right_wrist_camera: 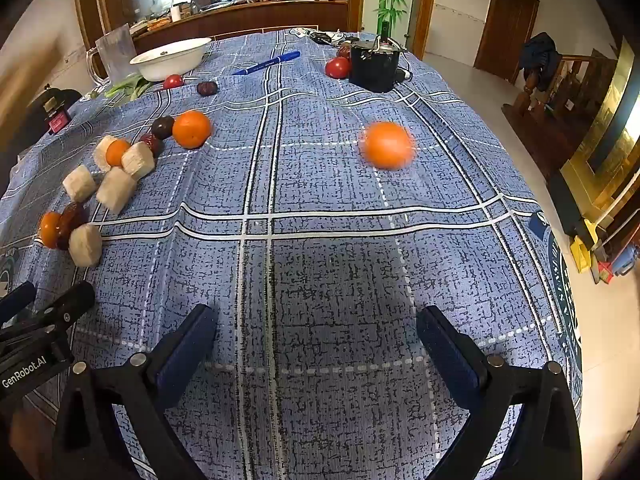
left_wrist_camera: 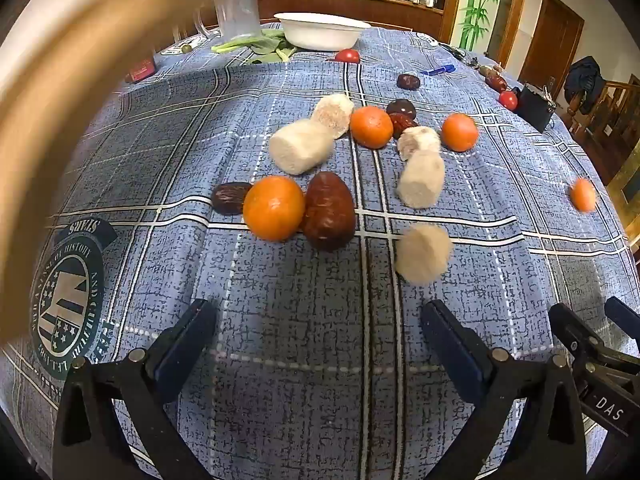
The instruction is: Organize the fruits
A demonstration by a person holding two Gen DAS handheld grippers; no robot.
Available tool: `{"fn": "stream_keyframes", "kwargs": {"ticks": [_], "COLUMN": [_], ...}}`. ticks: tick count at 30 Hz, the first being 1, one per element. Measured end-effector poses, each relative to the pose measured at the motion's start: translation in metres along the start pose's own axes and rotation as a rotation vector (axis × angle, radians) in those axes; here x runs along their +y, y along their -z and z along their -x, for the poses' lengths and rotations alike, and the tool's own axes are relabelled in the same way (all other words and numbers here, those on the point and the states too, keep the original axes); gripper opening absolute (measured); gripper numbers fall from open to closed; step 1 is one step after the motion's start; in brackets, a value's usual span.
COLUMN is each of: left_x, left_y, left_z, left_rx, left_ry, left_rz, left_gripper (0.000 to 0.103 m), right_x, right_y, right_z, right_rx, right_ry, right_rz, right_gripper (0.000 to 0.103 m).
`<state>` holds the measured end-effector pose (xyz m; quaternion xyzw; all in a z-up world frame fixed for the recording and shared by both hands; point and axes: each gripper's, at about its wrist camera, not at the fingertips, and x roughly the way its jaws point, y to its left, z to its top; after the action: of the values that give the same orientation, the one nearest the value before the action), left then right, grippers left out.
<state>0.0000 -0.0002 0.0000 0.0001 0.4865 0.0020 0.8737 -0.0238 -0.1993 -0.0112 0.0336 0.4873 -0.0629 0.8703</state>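
Fruits lie scattered on a blue plaid tablecloth (left_wrist_camera: 304, 320). In the left wrist view an orange (left_wrist_camera: 274, 208) touches a large red date (left_wrist_camera: 330, 210), with a dark date (left_wrist_camera: 228, 198) to its left. Several pale peeled chunks (left_wrist_camera: 300, 146) lie around, one blurred (left_wrist_camera: 423, 253). Two more oranges (left_wrist_camera: 371, 127) (left_wrist_camera: 460, 132) sit farther back. A blurred orange (right_wrist_camera: 389, 145) lies apart in the right wrist view, also at the left view's right edge (left_wrist_camera: 583, 195). My left gripper (left_wrist_camera: 320, 340) is open and empty. My right gripper (right_wrist_camera: 316, 340) is open and empty.
A white bowl (left_wrist_camera: 322, 30) stands at the far end beside green leaves (left_wrist_camera: 256, 46) and a clear jug (left_wrist_camera: 238, 8). Small tomatoes (left_wrist_camera: 347, 56) (right_wrist_camera: 338, 67), a blue pen (right_wrist_camera: 266, 63) and a black pot (right_wrist_camera: 374, 66) are on the table. The table's right edge drops to the floor.
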Motion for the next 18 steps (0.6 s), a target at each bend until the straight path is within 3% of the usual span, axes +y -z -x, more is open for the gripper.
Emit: {"fn": "stream_keyframes", "kwargs": {"ticks": [18], "left_x": [0.0002], "left_y": [0.0002], "left_z": [0.0002], "left_rx": [-0.003], "left_ry": [0.004], "left_rz": [0.002], "left_gripper": [0.103], "right_x": [-0.0004], "right_y": [0.0027], "right_z": [0.0044], "right_rx": [-0.005], "right_ry": [0.0], "right_rz": [0.0], "right_gripper": [0.102]}}
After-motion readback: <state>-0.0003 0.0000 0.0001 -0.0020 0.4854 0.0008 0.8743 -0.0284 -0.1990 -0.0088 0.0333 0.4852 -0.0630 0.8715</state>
